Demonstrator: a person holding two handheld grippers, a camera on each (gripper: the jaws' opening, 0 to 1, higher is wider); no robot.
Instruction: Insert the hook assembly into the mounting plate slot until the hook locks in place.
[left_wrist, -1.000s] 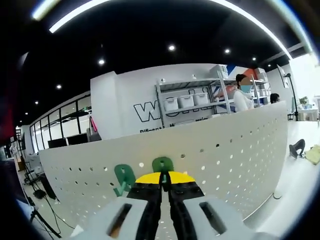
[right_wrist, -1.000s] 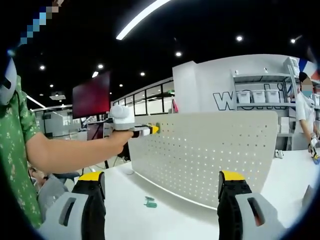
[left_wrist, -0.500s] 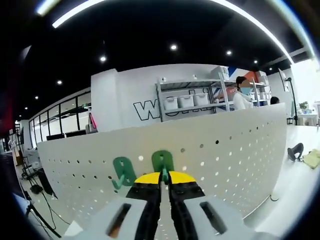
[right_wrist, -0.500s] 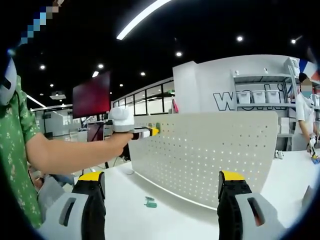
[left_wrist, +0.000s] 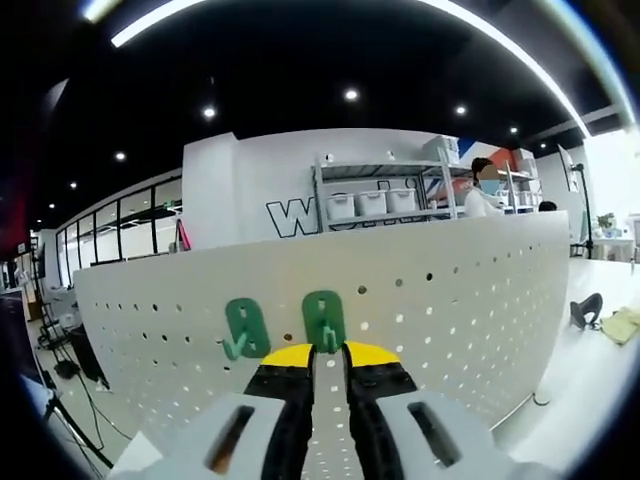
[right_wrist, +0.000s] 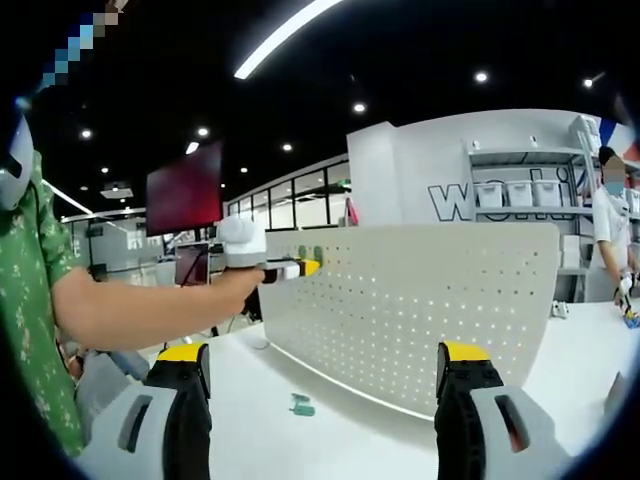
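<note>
Two green hooks were seen on the pegboard; the right-hand hook, upright, sat just ahead of the left gripper, fingers slightly parted; right gripper fingers spread wide, well apart from it.

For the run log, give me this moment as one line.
left gripper: at green hook on pegboard | second green hook: mounted beside | right gripper: open, empty | spare hook: on table

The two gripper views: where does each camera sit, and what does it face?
Left gripper view: rides the left gripper, close against the pegboard, facing two green hooks; its own jaws show.
Right gripper view: rides the right gripper, farther back above the table, facing the pegboard's front; the person's arm shows.
Shared: pegboard, hooks, left gripper.
</note>
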